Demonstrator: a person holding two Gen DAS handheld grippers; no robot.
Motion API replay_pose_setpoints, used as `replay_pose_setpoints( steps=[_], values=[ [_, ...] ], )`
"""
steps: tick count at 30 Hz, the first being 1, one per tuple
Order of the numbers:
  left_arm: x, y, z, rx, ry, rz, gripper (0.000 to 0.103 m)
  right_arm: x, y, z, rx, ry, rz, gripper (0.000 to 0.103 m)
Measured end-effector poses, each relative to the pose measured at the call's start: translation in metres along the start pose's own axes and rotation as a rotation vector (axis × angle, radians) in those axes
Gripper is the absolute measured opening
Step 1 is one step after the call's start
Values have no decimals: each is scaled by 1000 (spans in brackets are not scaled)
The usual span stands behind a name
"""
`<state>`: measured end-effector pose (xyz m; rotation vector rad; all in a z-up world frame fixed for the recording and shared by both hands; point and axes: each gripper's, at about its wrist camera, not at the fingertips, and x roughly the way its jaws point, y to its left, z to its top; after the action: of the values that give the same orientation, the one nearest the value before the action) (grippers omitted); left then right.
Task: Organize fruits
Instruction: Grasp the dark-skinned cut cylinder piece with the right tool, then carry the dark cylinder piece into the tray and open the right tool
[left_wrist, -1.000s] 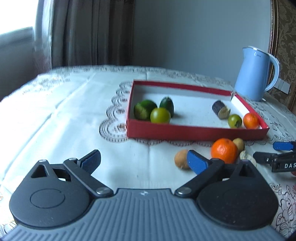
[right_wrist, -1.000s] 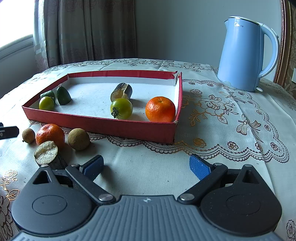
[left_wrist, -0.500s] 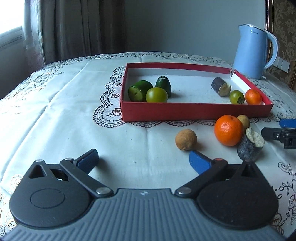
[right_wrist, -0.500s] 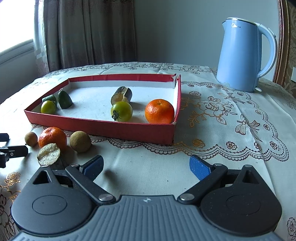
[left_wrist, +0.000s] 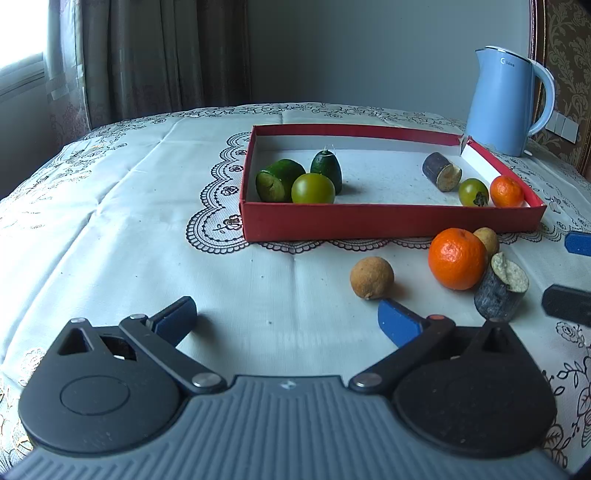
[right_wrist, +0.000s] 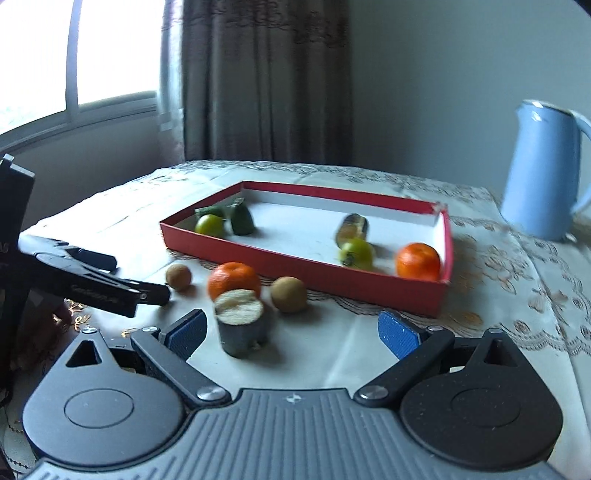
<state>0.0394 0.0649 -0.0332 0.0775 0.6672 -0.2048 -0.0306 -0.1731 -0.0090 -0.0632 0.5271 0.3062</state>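
A red tray (left_wrist: 388, 219) (right_wrist: 306, 264) holds green fruits (left_wrist: 313, 188), a dark cut piece (left_wrist: 441, 171), a small green fruit and an orange (right_wrist: 418, 261). On the cloth in front lie an orange (left_wrist: 457, 258) (right_wrist: 233, 278), two brown round fruits (left_wrist: 372, 277) (right_wrist: 288, 294) and a dark cut piece (left_wrist: 501, 290) (right_wrist: 242, 323). My left gripper (left_wrist: 286, 321) is open and empty, near the brown fruit. My right gripper (right_wrist: 291, 330) is open and empty, with the dark cut piece just inside its left finger.
A blue kettle (left_wrist: 508, 101) (right_wrist: 543, 170) stands behind the tray's right end. The table has a white lace cloth (left_wrist: 122, 221). Curtains and a window lie behind. The left gripper shows at the left of the right wrist view (right_wrist: 92, 284).
The right gripper has swung left and closer to the loose fruits; the dark cut piece now sits by its left finger. The left gripper has drawn back slightly.
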Motion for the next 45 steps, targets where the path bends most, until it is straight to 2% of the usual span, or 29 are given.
replay_pose_setpoints(
  steps=[3,6,8,13,15,17,23,30,38,45],
  values=[
    [0,0,0,0,0,0,103,5,9,2,-40,-6,-14,98],
    [0,0,0,0,0,0,103,13,15,4,-76,16,-25,86],
    [0,0,0,0,0,0,103,19,18,5,-84,39,-16,74],
    [0,0,0,0,0,0,103,36,26,4,-112,81,5,60],
    [0,0,0,0,0,0,103,39,27,4,-115,90,26,49],
    [0,0,0,0,0,0,103,39,28,4,-113,90,42,34],
    [0,0,0,0,0,0,103,38,28,4,-108,86,26,33],
    [0,1,0,0,0,0,103,20,20,4,-79,22,-5,33],
    [0,1,0,0,0,0,103,13,4,12,-43,-35,-108,33],
    [0,0,0,0,0,0,103,33,-20,47,-61,-77,-218,33]
  ],
)
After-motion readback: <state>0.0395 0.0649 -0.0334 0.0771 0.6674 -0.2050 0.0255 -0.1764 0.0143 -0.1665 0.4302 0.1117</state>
